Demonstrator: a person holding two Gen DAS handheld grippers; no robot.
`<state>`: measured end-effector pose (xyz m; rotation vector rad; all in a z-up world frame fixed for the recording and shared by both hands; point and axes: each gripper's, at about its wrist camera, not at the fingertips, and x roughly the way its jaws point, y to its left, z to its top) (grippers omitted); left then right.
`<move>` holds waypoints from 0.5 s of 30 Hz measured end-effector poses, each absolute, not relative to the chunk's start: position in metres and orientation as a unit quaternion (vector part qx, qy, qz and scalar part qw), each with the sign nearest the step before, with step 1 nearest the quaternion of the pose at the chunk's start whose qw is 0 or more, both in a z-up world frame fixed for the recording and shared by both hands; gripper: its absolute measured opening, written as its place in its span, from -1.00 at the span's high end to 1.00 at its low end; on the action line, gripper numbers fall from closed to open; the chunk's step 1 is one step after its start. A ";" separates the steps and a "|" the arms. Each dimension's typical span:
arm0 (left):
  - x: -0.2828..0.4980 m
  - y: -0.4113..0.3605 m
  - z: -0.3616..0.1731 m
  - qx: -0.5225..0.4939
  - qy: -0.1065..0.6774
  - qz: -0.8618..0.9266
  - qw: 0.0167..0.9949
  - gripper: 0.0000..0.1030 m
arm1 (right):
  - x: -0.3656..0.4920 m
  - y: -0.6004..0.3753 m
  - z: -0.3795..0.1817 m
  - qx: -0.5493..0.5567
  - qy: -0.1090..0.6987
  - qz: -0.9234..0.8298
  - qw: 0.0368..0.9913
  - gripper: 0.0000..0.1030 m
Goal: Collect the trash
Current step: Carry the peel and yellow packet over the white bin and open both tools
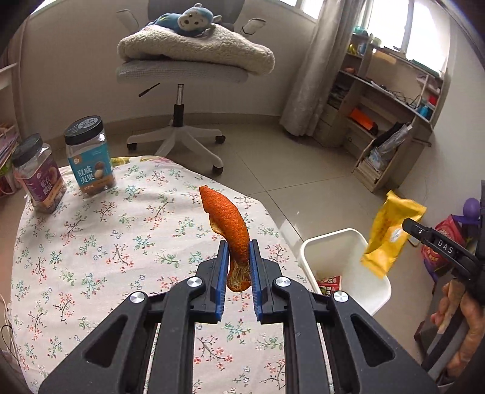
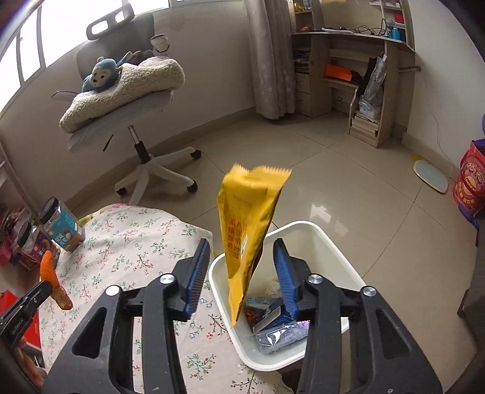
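The left gripper [image 1: 238, 257] is squeezed tight on an orange peel [image 1: 225, 218], which sticks up from between its blue pads over the table [image 1: 91, 242] with the flowery cloth. The right gripper [image 2: 242, 257] has its jaws apart, about half way. A yellow wrapper [image 2: 245, 230] hangs between them, a bit blurry, and neither pad presses on it. Its low end is over the white bin [image 2: 303, 233], which stands on the floor just to the right of the table. In the bin lie a blue pack and other wrappers. In the left view the wrapper [image 1: 391, 233] shows at the right, above the bin [image 1: 342, 242]. At the far left of the table stand two jars [image 1: 88, 157] with black lids, close side by side. Farther off on the floor is a chair [image 1: 182, 72] with a fuzzy blanket and a blue toy monkey [image 1: 188, 19] on it. Farthest, by the wall on the right, are a curtain and a wooden desk [image 1: 388, 100].
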<state>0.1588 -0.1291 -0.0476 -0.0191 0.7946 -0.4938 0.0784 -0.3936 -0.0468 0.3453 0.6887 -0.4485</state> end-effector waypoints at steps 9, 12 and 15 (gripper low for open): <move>0.135 -0.224 -0.056 0.025 0.384 -0.313 0.868 0.73 | 0.036 -0.455 -0.039 0.229 0.282 -0.285 0.887 -0.47; 0.128 -0.257 -0.065 0.030 0.392 -0.333 0.857 0.73 | 0.022 -0.474 -0.037 0.246 0.264 -0.307 0.881 -0.52; 0.124 -0.287 -0.073 0.025 0.407 -0.351 0.843 0.73 | 0.007 -0.492 -0.037 0.262 0.249 -0.327 0.873 -0.54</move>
